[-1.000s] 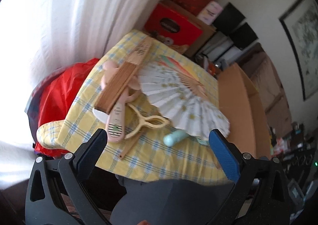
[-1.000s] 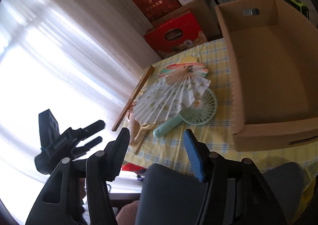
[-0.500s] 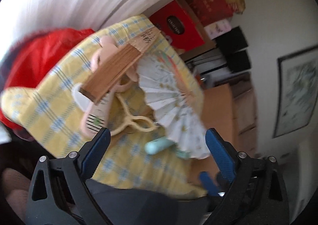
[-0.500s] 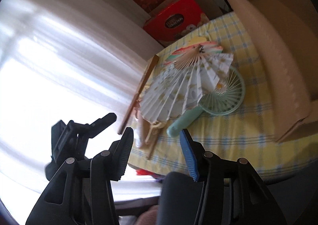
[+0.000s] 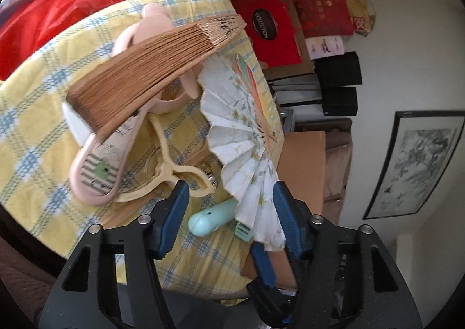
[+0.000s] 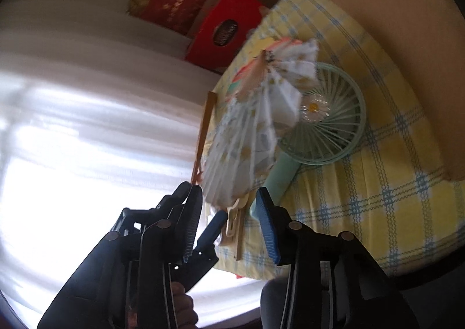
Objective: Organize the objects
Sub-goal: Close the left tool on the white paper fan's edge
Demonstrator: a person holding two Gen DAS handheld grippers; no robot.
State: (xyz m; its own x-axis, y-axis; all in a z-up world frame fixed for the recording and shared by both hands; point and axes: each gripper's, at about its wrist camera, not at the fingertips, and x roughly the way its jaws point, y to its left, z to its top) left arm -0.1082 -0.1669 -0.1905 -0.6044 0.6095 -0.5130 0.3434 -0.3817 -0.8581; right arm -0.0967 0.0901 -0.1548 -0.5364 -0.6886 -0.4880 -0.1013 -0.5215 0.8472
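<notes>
On the yellow checked tablecloth [image 5: 37, 137] lie a folded wooden fan [image 5: 151, 67], a pink hand fan [image 5: 98, 172], a cream plastic handle piece [image 5: 174, 175], a spread white paper fan [image 5: 241, 137] and a mint electric hand fan [image 6: 328, 117]. In the left wrist view only the mint fan's handle [image 5: 212, 217] shows. My left gripper [image 5: 232, 212] hovers at the table's near edge with its jaws closing; the mint handle and the paper fan's edge appear between them, untouched. My right gripper [image 6: 229, 215], close beside the left, is also closing, with the paper fan's lower edge [image 6: 221, 186] just ahead.
A large cardboard box [image 6: 407, 38] stands on the right part of the table. Red gift boxes [image 5: 270, 30] and black boxes [image 5: 338, 70] are stacked behind the table. White curtains [image 6: 87, 125] hang at the left. A red cloth [image 5: 43, 27] bulges beyond the table's far left corner.
Both grippers have sunk toward the table's near edge and rolled, so the scene looks tilted. Both pairs of jaws have narrowed. The two grippers now sit closer together.
</notes>
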